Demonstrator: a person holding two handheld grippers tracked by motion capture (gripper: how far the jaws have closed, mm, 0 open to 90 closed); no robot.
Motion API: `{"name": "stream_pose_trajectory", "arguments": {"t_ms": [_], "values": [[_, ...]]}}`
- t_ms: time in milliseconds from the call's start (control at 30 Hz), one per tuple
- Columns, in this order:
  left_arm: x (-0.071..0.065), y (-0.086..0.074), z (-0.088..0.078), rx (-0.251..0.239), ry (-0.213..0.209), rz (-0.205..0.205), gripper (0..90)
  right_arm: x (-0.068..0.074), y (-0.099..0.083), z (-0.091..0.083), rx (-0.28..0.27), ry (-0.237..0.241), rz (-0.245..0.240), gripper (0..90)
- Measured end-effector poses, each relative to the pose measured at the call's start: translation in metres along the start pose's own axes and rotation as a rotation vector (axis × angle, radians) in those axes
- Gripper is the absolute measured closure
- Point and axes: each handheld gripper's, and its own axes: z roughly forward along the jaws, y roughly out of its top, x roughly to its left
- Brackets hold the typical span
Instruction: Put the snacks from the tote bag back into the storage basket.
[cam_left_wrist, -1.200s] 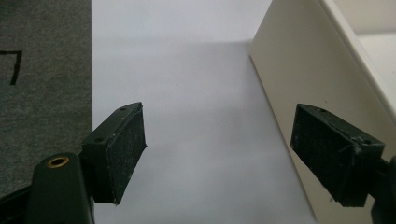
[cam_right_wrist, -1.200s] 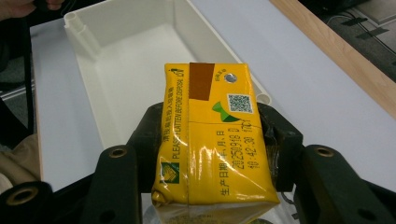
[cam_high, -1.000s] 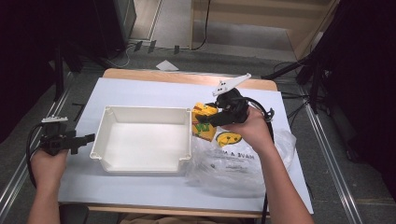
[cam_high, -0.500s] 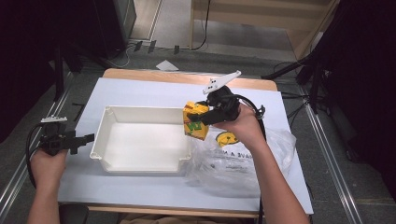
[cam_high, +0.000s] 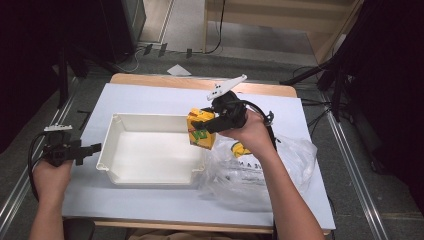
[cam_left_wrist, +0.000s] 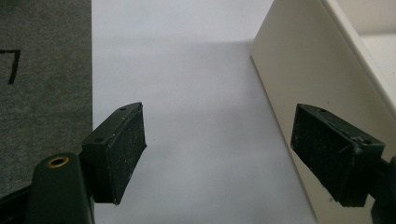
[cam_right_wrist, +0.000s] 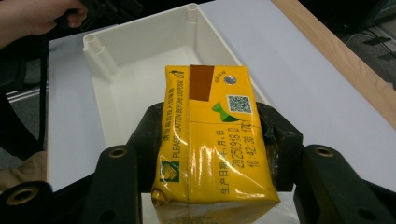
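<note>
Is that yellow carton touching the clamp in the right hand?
Touching. The right gripper view shows the right gripper with both jaws pressed against the yellow carton.

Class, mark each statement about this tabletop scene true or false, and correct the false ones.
1. The right hand-held gripper is shut on the yellow carton. True.
2. The white tray already holds a carton. False: it is empty.
3. The left hand-held gripper is open, beside the tray's outer wall. True.
4. The plastic bag lies left of the tray. False: it lies to the right, under the person's right forearm.
</note>
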Motion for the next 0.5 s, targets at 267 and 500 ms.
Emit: {"name": "stream_pose_trajectory", "arguments": {"t_ms": [267, 500], "values": [[0.000, 0.000, 0.000, -0.003, -0.001, 0.003, 18.8, 0.002, 0.006, 0.013, -0.005, 0.014, -0.009, 51.8], [0.000, 0.000, 0.000, -0.002, -0.002, 0.003, 18.8, 0.003, 0.010, 0.024, -0.015, 0.025, -0.014, 51.8]]}}
